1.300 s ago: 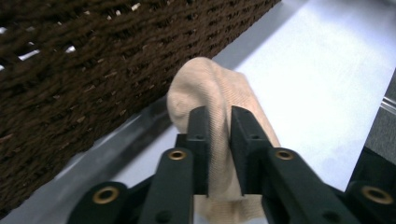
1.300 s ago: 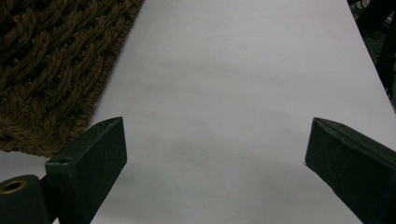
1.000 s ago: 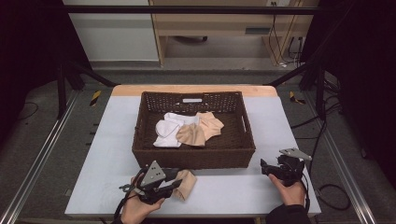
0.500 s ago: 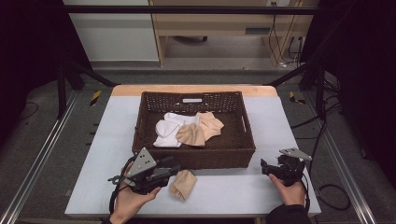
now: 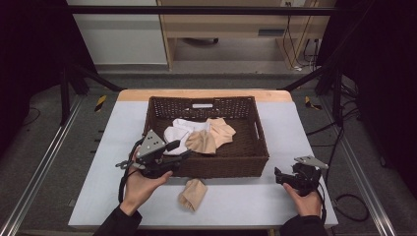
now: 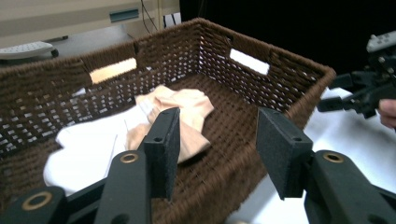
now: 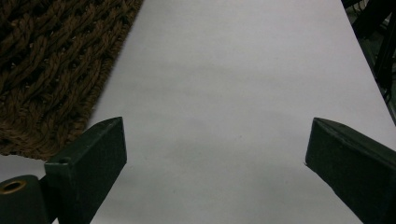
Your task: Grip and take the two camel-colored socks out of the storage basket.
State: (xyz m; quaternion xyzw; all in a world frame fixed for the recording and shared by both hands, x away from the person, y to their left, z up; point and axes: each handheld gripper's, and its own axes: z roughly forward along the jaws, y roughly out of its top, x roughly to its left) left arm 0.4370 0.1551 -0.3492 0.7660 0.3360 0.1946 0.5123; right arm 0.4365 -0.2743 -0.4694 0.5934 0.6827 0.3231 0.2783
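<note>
A brown wicker basket (image 5: 255,157) stands mid-table and holds a white cloth (image 5: 179,133) and tan socks (image 5: 209,137). One more tan sock (image 5: 193,194) lies loose on the table in front of the basket. My left gripper (image 5: 179,150) is open and empty, hovering at the basket's front left rim. In the left gripper view its jaws (image 6: 215,135) point over the rim (image 6: 299,100) toward the tan sock (image 6: 182,116) and white cloth (image 6: 88,154). My right gripper (image 5: 279,177) is held wide open over bare table (image 7: 215,140), right of the basket (image 7: 51,70).
The pale table (image 5: 295,128) has free surface on both sides of the basket and along the front edge. In the left gripper view the right gripper (image 6: 359,91) shows beyond the basket's corner. A wooden desk (image 5: 231,24) and cables stand behind the table.
My left gripper has left the tan sock on the table, lifted, and moved forward to the basket's front rim. The right gripper has stayed put.
</note>
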